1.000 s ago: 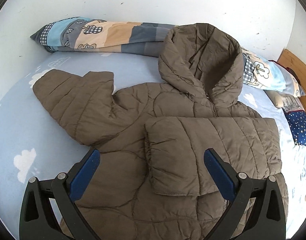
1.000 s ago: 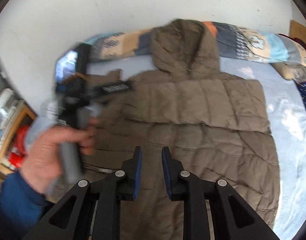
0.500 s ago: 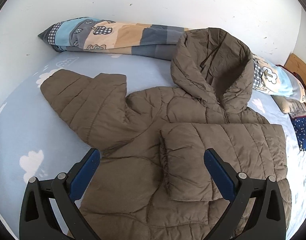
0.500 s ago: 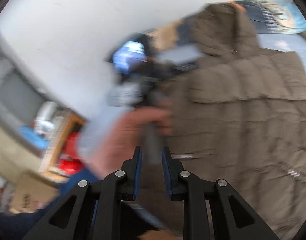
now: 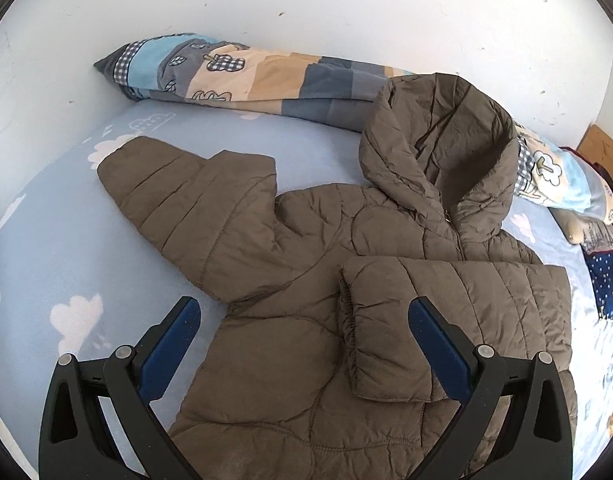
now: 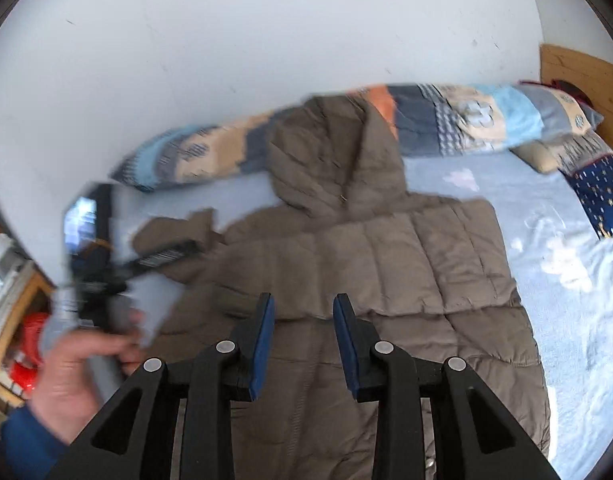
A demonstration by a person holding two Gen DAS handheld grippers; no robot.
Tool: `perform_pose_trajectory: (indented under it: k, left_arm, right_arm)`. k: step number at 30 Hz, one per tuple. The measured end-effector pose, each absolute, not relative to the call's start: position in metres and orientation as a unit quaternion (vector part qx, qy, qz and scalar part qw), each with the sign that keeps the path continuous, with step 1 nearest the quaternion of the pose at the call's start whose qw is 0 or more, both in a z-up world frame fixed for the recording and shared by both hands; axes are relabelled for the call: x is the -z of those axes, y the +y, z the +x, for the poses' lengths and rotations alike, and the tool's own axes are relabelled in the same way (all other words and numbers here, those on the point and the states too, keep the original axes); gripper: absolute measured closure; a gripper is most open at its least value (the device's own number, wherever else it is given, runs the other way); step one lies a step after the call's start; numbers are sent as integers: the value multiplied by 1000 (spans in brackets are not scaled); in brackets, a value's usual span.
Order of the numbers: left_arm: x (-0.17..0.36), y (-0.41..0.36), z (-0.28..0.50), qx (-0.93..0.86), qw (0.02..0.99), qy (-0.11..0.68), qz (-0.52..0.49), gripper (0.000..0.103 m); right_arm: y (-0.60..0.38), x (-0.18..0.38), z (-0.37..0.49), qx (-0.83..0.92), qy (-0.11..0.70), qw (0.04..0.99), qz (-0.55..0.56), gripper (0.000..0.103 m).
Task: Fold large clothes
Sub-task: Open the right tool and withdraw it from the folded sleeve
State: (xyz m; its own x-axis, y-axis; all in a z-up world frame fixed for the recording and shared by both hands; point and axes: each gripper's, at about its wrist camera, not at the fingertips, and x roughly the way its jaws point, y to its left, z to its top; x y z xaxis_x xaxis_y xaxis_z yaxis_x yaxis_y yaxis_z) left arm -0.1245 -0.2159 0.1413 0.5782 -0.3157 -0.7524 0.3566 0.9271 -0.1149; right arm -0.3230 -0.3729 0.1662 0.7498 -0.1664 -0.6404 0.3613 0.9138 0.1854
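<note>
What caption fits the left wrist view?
Open left gripper above brown quilted hooded jacket on blue cloud-print bedsheet, one sleeve folded across.

A plain white wall point(image 5: 346, 8) stands behind a bed with a light blue sheet with white clouds point(image 5: 66, 280). A light wooden headboard point(image 6: 578, 80) is at the right.

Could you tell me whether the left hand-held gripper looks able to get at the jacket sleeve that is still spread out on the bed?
Probably yes: the left hand-held gripper is open and empty, and nothing lies on the spread sleeve.
</note>
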Motion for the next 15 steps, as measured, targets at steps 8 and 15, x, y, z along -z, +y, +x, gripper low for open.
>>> perform_pose_trajectory:
  k: [8, 15]
  left_arm:
    - [-138, -199, -106, 159, 883, 441, -20, 0]
    - [-142, -194, -100, 157, 883, 441, -35, 0]
  right_arm:
    - [-372, -123, -272, 121, 390, 902, 139, 70]
    - [-361, -121, -261, 105, 396, 902, 134, 70]
